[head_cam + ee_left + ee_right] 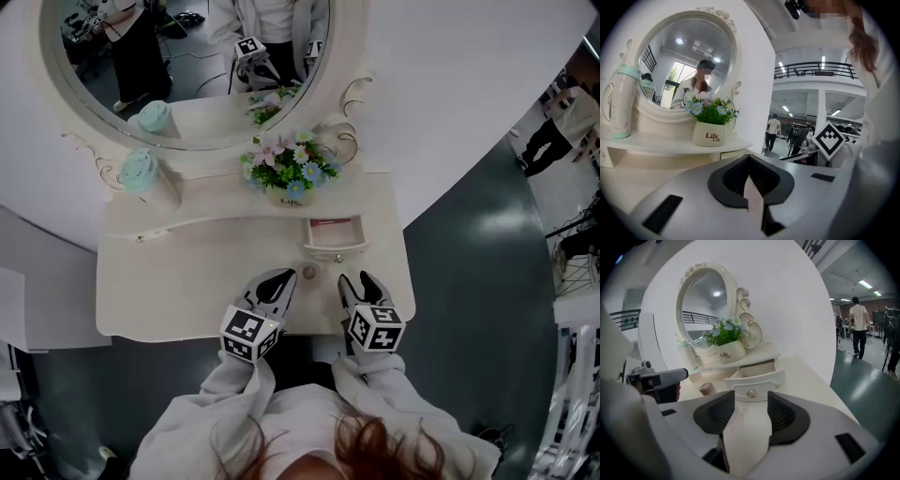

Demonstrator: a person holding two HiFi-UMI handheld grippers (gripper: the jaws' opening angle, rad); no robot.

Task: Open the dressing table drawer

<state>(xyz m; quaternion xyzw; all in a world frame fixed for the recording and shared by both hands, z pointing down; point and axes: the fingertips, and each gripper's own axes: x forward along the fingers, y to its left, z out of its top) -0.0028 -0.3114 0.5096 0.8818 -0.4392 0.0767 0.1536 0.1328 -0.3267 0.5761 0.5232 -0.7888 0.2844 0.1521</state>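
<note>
The small cream wooden drawer (333, 234) is sitting pulled out of the white dressing table (178, 281), below the white ceramic pot of flowers (289, 178). The right gripper (357, 281) is hovering just in front of it, jaws wide apart and empty, clear of the round metal knob (751, 393). The left gripper (279, 279) is hovering alongside, jaws closed on nothing.

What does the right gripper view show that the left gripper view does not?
Only the right gripper view: the pulled-out cream drawer with its round metal knob, and a small brown-topped round object on the tabletop. Only the left gripper view: a black-and-white marker cube. Both: the oval white-framed mirror and the white pot of flowers.
</note>
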